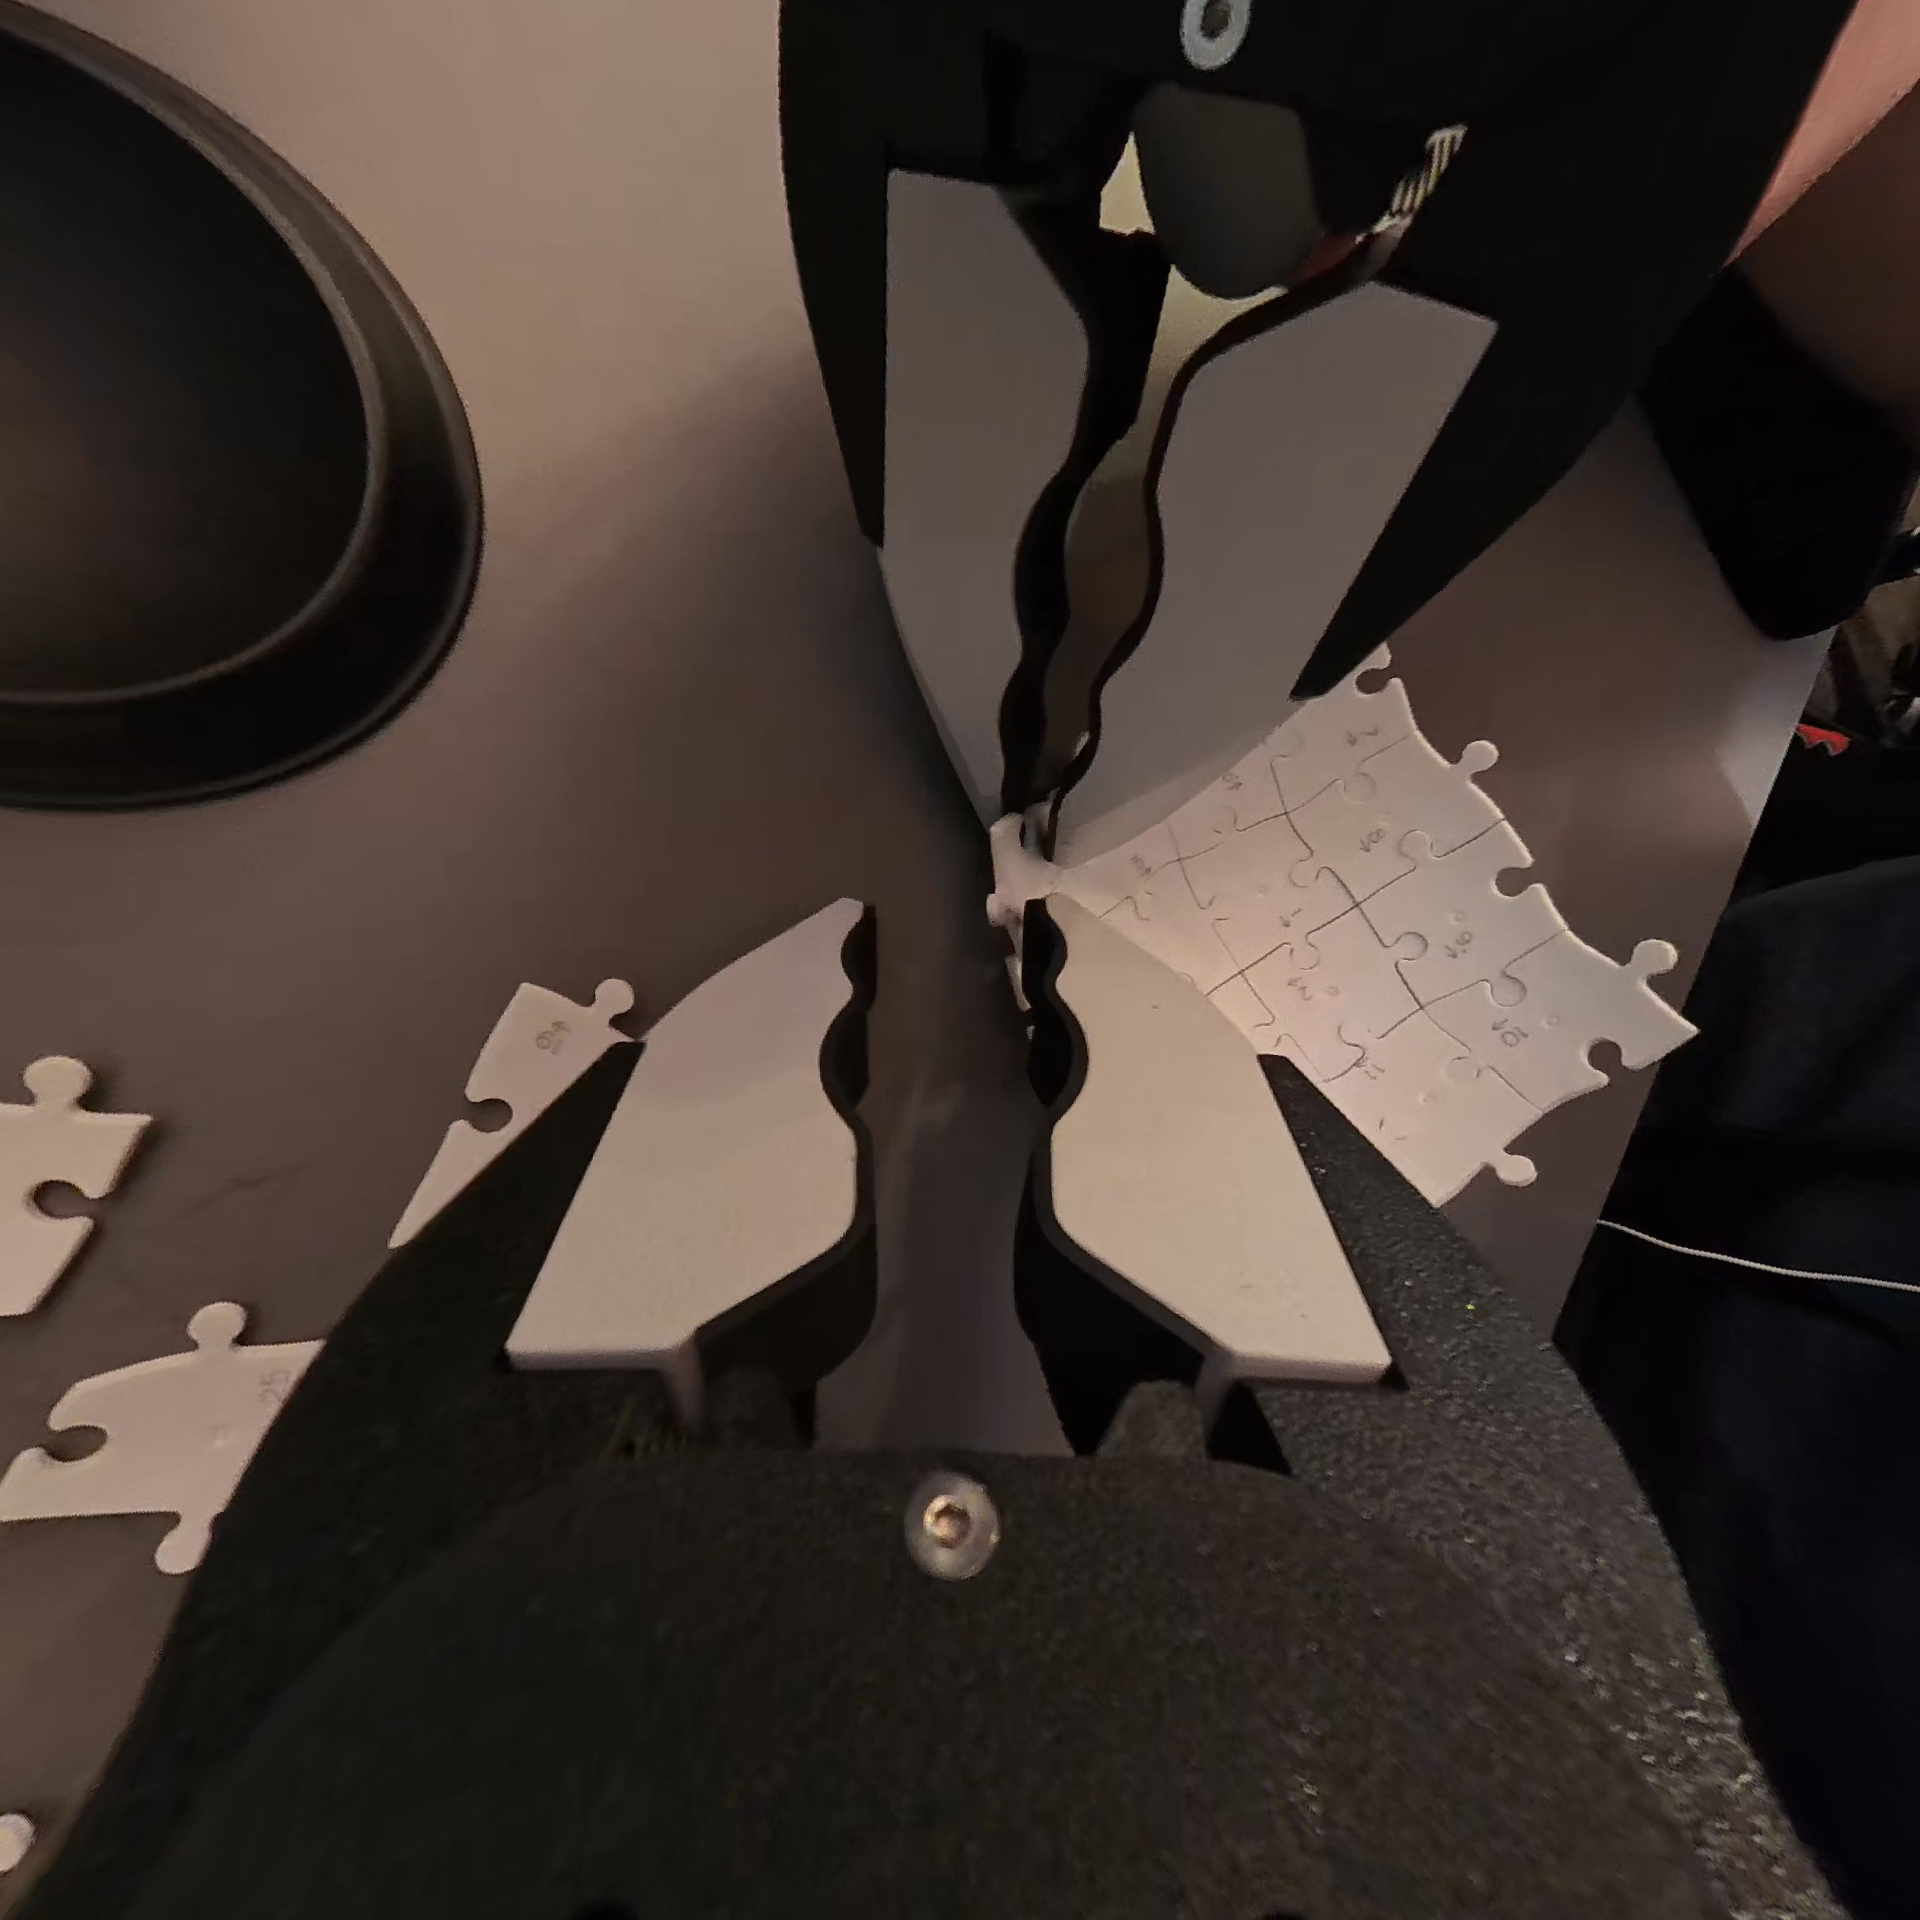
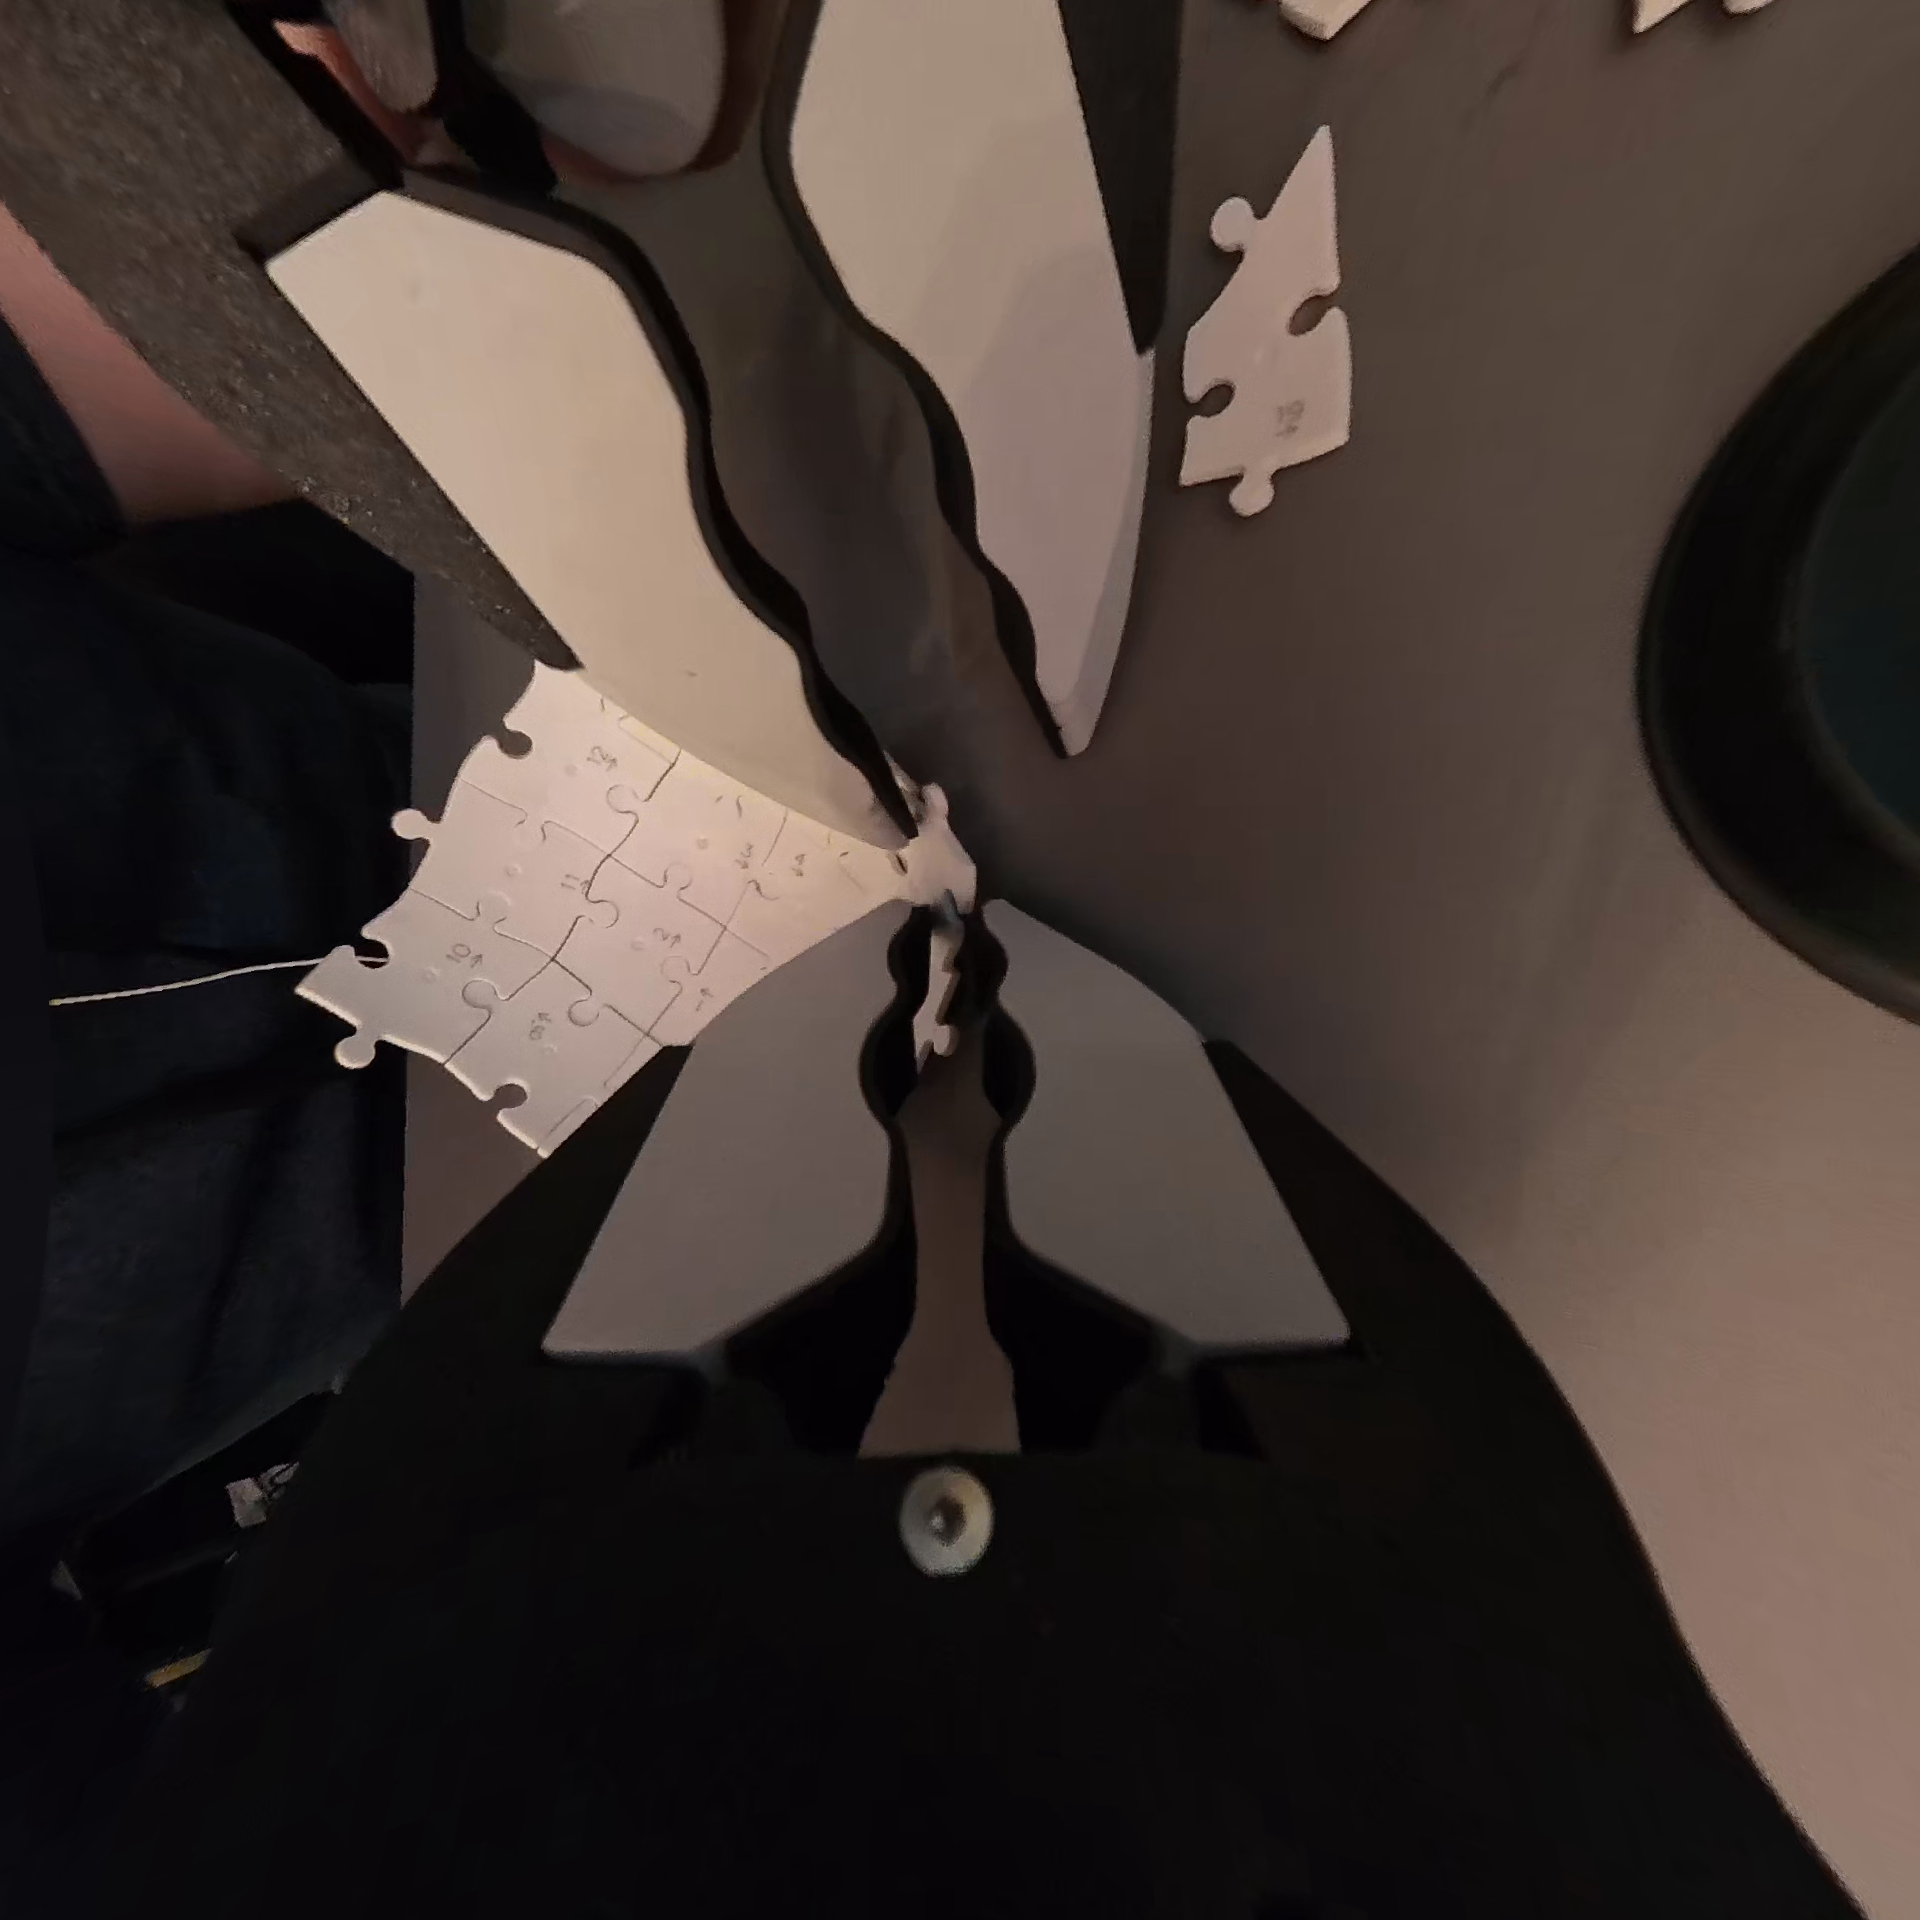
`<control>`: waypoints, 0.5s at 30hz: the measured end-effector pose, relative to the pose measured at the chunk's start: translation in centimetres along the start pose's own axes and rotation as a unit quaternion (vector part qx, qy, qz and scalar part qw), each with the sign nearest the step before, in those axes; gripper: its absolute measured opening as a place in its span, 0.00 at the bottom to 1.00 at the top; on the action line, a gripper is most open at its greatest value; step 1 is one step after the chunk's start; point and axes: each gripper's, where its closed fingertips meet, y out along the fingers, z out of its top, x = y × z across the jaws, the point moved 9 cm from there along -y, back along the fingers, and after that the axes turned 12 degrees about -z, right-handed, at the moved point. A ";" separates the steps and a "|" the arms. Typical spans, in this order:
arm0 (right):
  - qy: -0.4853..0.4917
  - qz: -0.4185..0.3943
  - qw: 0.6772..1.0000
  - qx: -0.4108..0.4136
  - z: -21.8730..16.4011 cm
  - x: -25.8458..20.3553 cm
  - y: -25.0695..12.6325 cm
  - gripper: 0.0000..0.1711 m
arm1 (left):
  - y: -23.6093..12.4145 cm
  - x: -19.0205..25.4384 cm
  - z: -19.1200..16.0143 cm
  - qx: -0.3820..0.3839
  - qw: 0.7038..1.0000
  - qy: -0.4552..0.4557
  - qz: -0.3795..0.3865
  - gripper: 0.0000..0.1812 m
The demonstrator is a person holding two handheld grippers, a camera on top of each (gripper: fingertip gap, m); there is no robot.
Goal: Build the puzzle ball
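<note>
A joined panel of several white puzzle pieces (image 1: pixel 1382 956) lies at the edge of the grey table (image 1: pixel 675 623); it also shows in the right wrist view (image 2: pixel 582 894). My right gripper (image 2: pixel 940 920) is shut on a small white puzzle piece (image 2: pixel 940 1003), held edge-on at the panel's pointed corner (image 2: pixel 935 857). In the left wrist view the right gripper (image 1: pixel 1034 821) comes down from the top to that corner. My left gripper (image 1: pixel 945 925) is open and empty, facing it. Its right finger (image 1: pixel 1164 1122) lies over the panel's near edge.
A black round bowl (image 1: pixel 436 499) stands on the table, also in the right wrist view (image 2: pixel 1704 644). Loose white pieces (image 1: pixel 551 1060) (image 1: pixel 62 1174) (image 1: pixel 156 1423) lie beside the left gripper; one shows in the right wrist view (image 2: pixel 1273 343). A person's dark clothing (image 1: pixel 1766 1143) is past the table edge.
</note>
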 end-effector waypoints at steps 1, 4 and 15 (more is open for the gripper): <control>-0.001 -0.003 1.000 -0.002 0.0 0.0 0.0 0.05 | 0.0 0.0 -0.1 -0.001 1.000 -0.004 -0.005 0.14; -0.003 -0.009 1.000 -0.005 0.0 -0.1 -0.1 0.05 | 0.0 0.1 -0.4 -0.005 0.999 -0.024 -0.026 0.13; -0.027 -0.003 1.000 0.003 -0.5 -0.3 -0.4 0.09 | 0.5 -0.4 -1.3 -0.021 0.987 -0.100 -0.124 0.04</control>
